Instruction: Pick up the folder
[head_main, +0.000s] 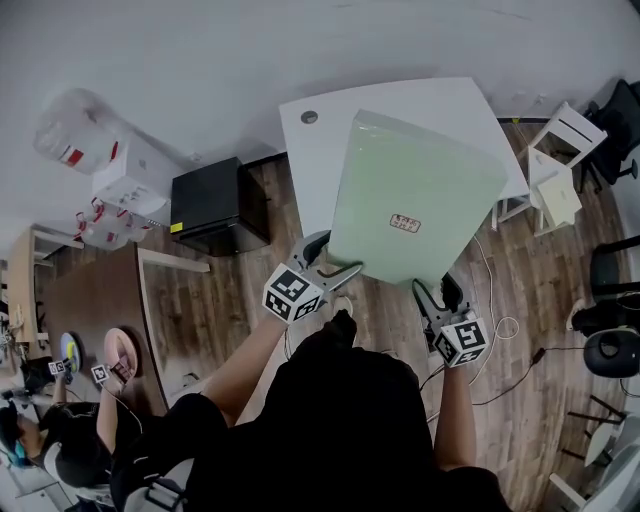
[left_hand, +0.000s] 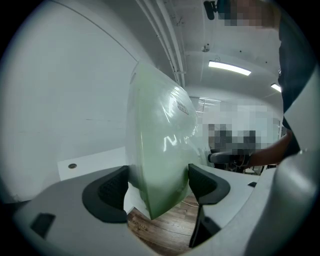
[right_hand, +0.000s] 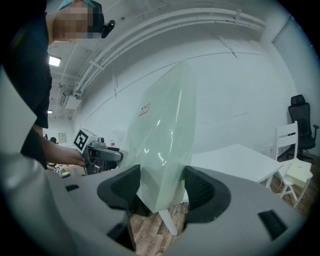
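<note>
A large pale green translucent folder (head_main: 415, 195) with a small label is held off the white table (head_main: 320, 150), above its near edge, tilted. My left gripper (head_main: 338, 270) is shut on the folder's near left corner, and my right gripper (head_main: 438, 292) is shut on its near right corner. In the left gripper view the folder (left_hand: 160, 150) stands edge-on between the dark pads (left_hand: 112, 187) of the left gripper (left_hand: 157, 189), which press on it. The right gripper view shows the folder (right_hand: 162, 150) clamped in the right gripper (right_hand: 161, 189), with the left gripper (right_hand: 97, 152) beyond.
A black cabinet (head_main: 215, 205) stands left of the table, a white chair (head_main: 555, 170) at its right. A brown desk (head_main: 95, 310) and another person (head_main: 60, 440) are at the lower left. Black office chairs (head_main: 615, 340) and floor cables (head_main: 500, 330) lie to the right.
</note>
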